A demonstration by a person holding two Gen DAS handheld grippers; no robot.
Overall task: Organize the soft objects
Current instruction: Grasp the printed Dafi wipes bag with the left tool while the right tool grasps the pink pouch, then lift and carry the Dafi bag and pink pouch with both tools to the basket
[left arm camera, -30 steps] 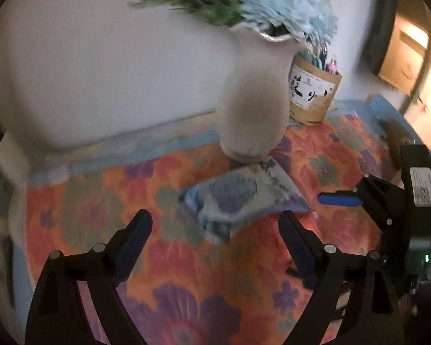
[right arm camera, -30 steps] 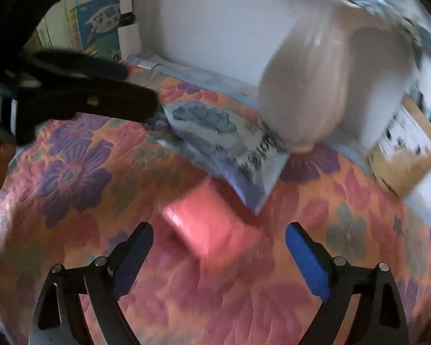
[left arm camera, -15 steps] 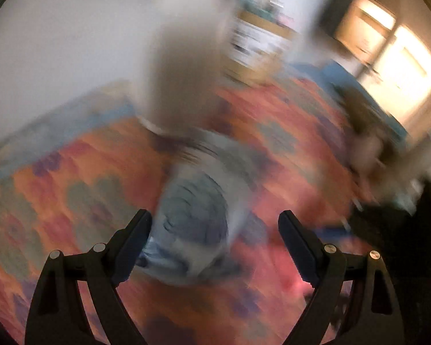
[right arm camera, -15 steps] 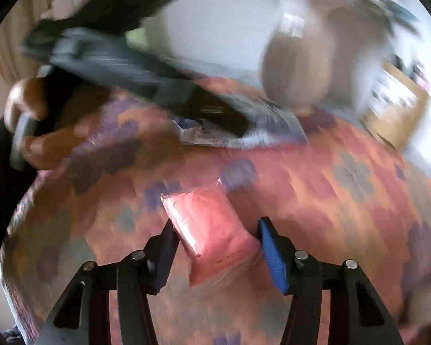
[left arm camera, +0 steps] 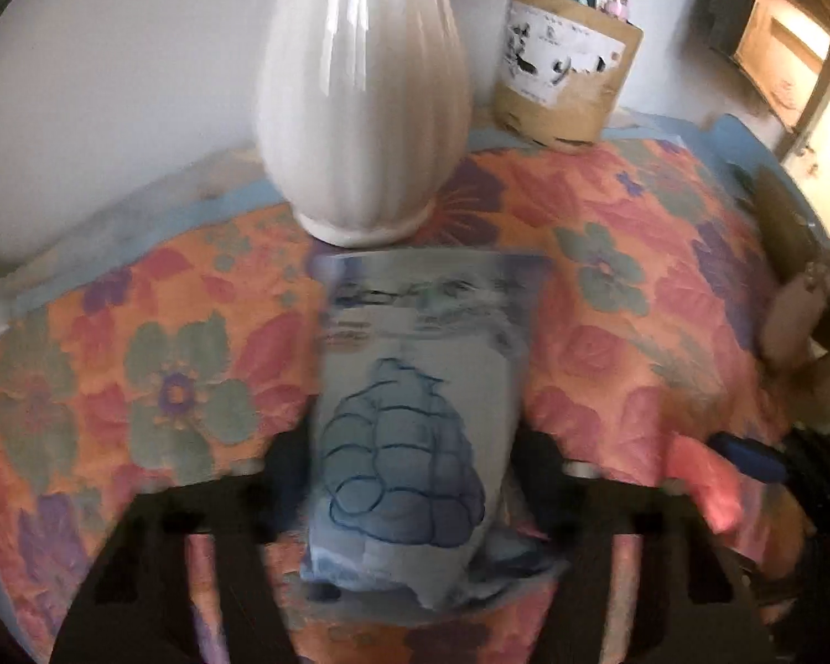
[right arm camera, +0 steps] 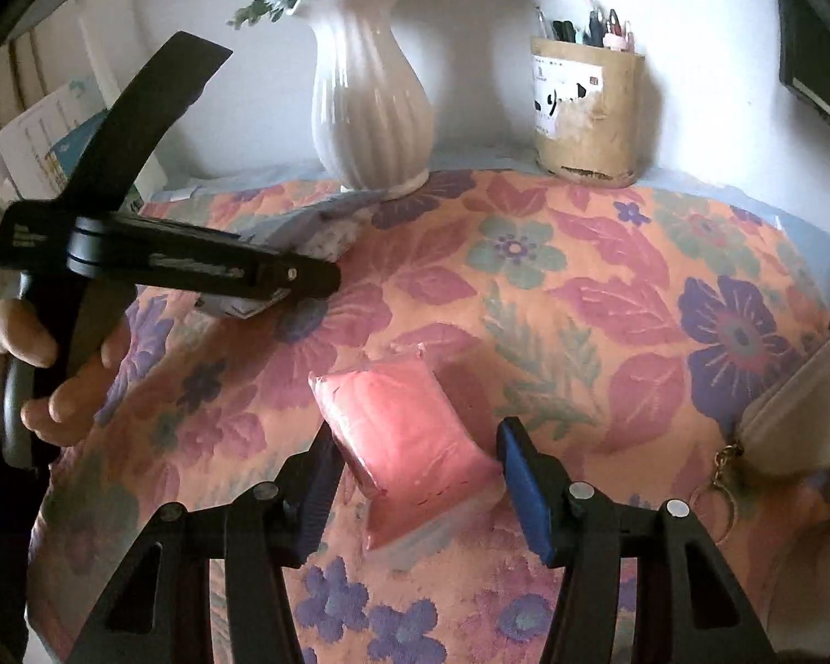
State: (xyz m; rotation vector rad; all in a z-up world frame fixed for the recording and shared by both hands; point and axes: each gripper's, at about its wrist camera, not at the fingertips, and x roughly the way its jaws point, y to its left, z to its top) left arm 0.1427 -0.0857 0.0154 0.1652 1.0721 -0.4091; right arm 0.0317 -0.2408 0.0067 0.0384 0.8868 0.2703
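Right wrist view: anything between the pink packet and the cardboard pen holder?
Nothing. Only bare floral cloth lies between the pink packet and the cardboard pen holder, in the right wrist view.

White wall (right arm camera: 470,83), floral tablecloth (right arm camera: 608,288) (orange, purple)

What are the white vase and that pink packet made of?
The white vase looks like glazed ceramic: ribbed, with bright glossy highlights, though glossy plastic cannot be ruled out. The pink packet looks like thin clear plastic film around something soft and pink; the wrap shines and wrinkles at its sealed ends. What is inside cannot be told.
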